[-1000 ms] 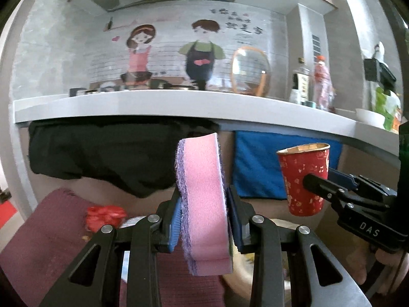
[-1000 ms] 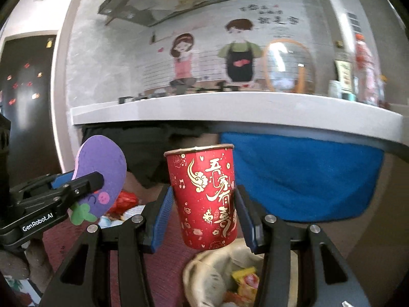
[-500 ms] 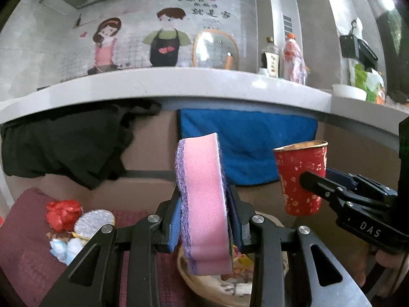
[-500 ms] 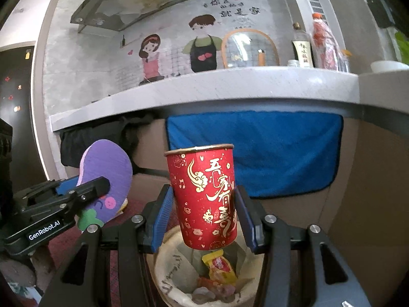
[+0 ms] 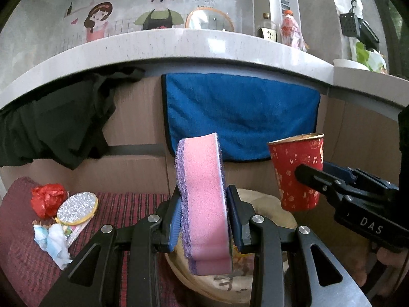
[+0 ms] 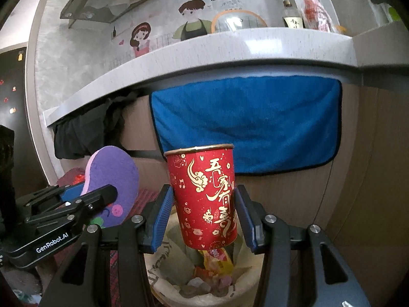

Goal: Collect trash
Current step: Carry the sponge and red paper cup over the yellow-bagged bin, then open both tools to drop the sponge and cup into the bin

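Disposal is the step in hand: the left tool (image 5: 202,220) pinches a sponge (image 5: 204,204) and the right tool (image 6: 204,217) pinches a red cup (image 6: 204,194), both above the bin (image 6: 163,263), so next each must spread to drop its load.

Right gripper (image 6: 203,213) clamps red cup (image 6: 203,194) seemingly above bin (image 6: 163,285).
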